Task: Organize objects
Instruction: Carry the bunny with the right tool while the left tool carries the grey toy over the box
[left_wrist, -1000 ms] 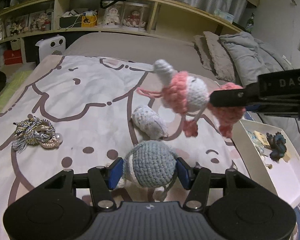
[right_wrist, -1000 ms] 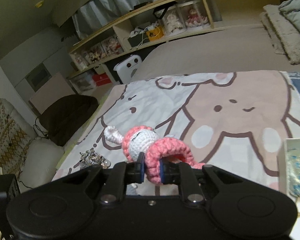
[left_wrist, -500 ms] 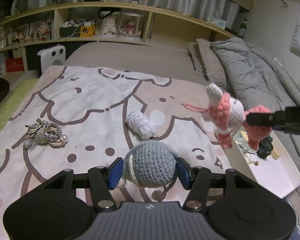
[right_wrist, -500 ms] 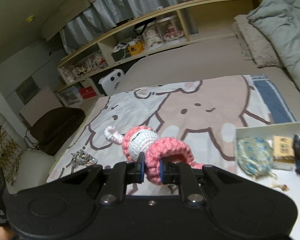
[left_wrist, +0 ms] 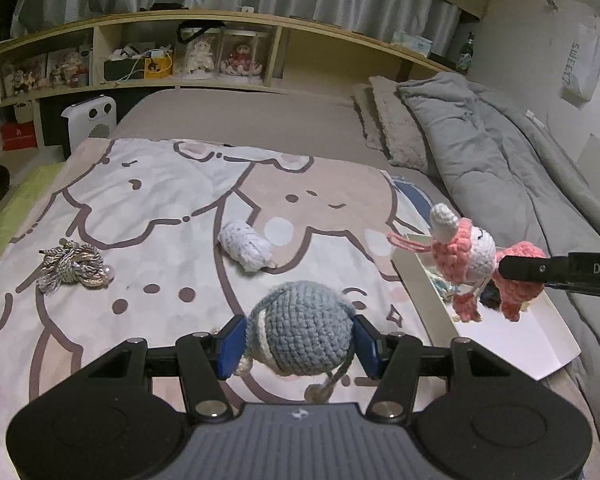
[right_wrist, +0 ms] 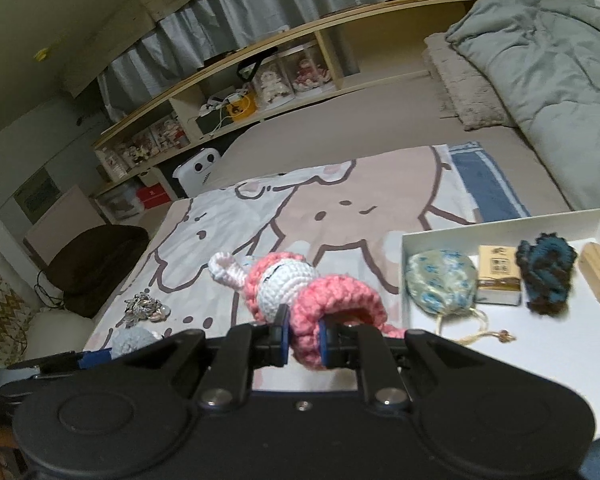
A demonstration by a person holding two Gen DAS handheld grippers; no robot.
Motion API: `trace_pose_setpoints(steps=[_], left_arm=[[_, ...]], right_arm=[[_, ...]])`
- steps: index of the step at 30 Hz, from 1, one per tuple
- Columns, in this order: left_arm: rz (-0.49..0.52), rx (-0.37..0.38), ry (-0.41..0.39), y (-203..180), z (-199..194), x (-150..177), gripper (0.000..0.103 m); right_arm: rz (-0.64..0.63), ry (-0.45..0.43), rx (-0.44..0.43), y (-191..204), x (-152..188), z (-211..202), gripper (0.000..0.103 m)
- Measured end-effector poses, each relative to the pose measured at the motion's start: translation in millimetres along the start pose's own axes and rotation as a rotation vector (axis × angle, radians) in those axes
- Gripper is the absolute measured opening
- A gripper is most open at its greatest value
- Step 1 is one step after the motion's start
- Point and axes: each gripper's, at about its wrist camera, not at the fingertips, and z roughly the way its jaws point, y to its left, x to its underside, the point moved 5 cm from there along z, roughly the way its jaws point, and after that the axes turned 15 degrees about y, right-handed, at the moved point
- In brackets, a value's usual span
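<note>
over the bed blanket (left_wrist: 148, 208), l gripper (left_wrist: 300, 340) pinches blue crochet ball (left_wrist: 300, 336), r gripper (right_wrist: 303, 340) clamps pink doll (right_wrist: 300, 292), both angled down.

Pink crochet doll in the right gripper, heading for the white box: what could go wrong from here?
1. The right gripper pinches only a fold of the pink crochet doll; its head hangs free and could snag the white box wall.
2. The floral pouch, small carton and dark blue knit crowd the far end; a drop there may land on them.
</note>
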Motion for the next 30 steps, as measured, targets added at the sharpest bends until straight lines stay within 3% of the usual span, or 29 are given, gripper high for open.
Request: trace_pose_setpoints(steps=[14,30], left_arm=[[0.082,0.021,-0.009,-62.0,-5.1,-13.5,0.057],[0.222,0.105,0.008,-170.8,28.7,-39.0,0.057]], right_arm=[[0.036,-0.049,0.043,-42.0,6.6,-43.4,0.015],[0.157,-0.099,0.141,-141.6,16.6,-89.0,0.015]])
